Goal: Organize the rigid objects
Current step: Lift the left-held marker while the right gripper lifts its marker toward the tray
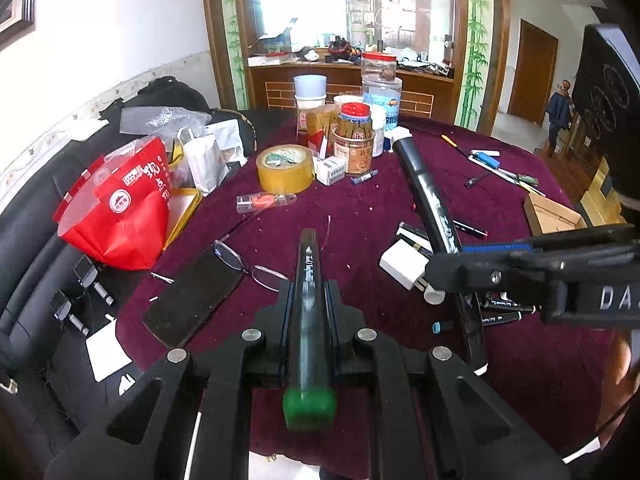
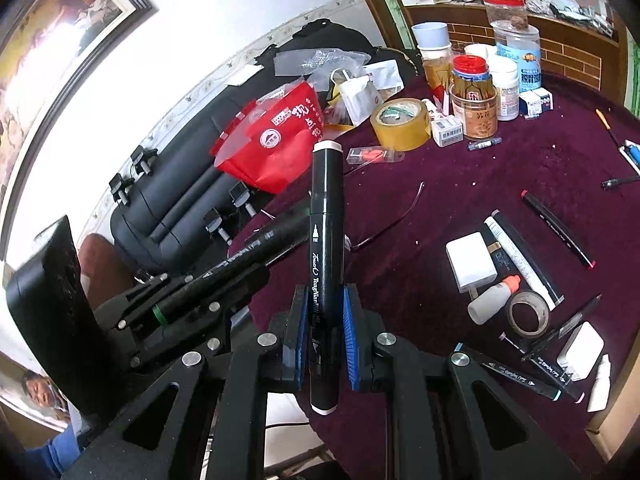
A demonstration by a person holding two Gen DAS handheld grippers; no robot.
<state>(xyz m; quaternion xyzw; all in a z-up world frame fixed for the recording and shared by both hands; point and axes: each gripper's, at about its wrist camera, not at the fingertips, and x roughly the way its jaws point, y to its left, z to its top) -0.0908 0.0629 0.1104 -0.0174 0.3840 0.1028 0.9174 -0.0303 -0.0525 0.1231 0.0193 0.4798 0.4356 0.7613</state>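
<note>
The left gripper (image 1: pixel 308 304) pinches a green-capped marker (image 1: pixel 307 320); the right gripper (image 2: pixel 326 320) pinches a white-capped marker (image 2: pixel 326 240), both held above the maroon tablecloth (image 1: pixel 360 208). Bare cloth lies ahead, between glasses (image 1: pixel 248 264), tape roll (image 1: pixel 285 168) and charger (image 1: pixel 402 262). A black sofa (image 2: pixel 180 200) borders the table's left edge.

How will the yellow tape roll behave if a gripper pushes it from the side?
The tape roll lies flat on the cloth, so it would probably slide, not roll. The cloth looks fuzzy, so it may drag. The small white box sits right beside it and would likely get shoved along.
</note>
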